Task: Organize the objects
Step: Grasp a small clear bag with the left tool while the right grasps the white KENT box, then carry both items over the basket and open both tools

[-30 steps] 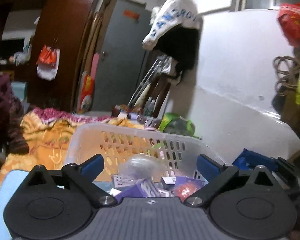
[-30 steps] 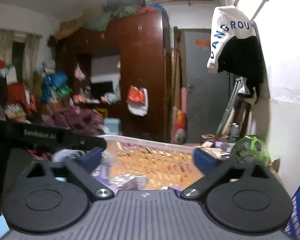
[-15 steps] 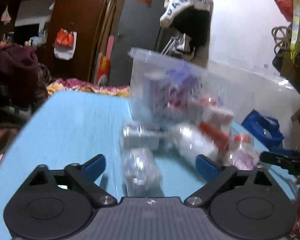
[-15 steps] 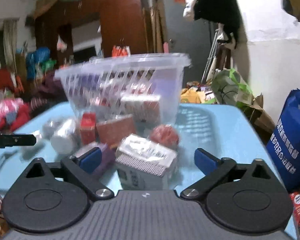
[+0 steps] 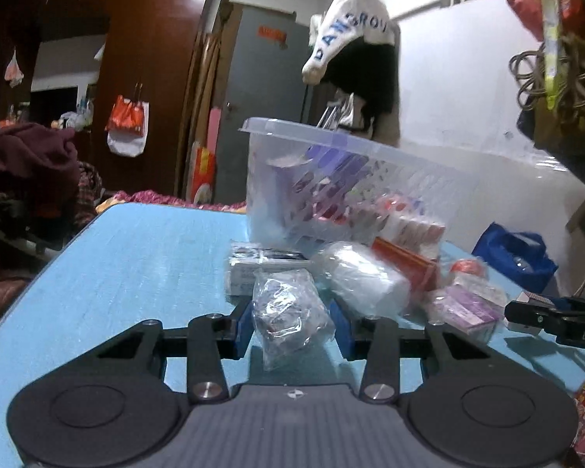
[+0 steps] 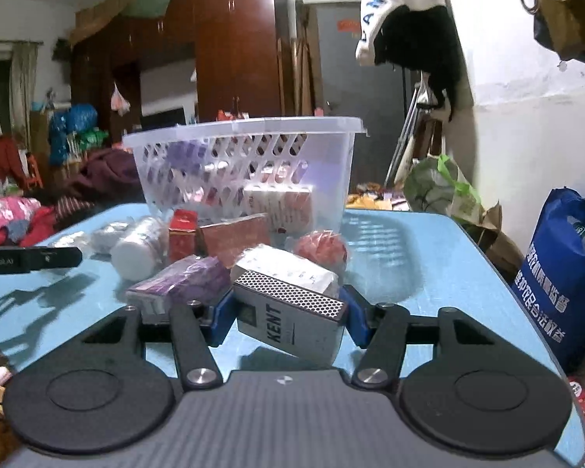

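Basket [image 6: 245, 163] upper centre, now standing on the blue table [image 5: 128, 257], clutter spilled in front. Left gripper [image 5: 290, 321] newly pinching a clear plastic packet [image 5: 288, 308] lower centre; right gripper [image 6: 286, 312] clamping the KENT box [image 6: 292, 319]. Sorting properly underway, two picks at once.

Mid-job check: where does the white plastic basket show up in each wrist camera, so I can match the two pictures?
Left wrist: the white plastic basket stands right of centre at the table's far end, behind the clutter, seen corner-on.
Right wrist: the white plastic basket stands centre-left, behind the boxes, its slotted side facing the camera.
Shared landmark: the white and black garment hanging on the wall.
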Tool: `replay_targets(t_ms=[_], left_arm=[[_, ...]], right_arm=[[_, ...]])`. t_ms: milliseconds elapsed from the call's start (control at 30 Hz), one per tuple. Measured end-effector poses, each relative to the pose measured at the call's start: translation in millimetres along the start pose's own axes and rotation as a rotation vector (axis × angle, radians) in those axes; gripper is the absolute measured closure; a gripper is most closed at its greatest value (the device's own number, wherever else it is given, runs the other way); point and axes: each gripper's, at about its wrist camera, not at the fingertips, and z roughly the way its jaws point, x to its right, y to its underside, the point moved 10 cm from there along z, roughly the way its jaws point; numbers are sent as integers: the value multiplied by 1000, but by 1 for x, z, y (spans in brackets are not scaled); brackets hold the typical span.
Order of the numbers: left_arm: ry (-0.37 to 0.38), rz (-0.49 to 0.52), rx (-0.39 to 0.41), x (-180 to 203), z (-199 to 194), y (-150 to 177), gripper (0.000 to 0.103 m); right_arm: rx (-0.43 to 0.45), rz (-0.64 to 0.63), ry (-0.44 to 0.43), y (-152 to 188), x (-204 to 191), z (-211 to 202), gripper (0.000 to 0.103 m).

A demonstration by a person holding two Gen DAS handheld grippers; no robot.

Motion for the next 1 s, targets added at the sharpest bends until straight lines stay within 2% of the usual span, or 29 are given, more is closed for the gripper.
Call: replay_targets(t_ms=[200, 467, 1000], left_arm=[[42, 17, 20, 17, -4, 9, 57], [49, 14, 30, 18, -5, 16, 57], [59, 6, 65, 16, -16, 10, 57]], right_arm=[[54, 5, -29, 0, -4, -8, 43], [108, -4, -50, -6, -8, -16, 43], [133, 5, -72, -12, -6, -20, 43]])
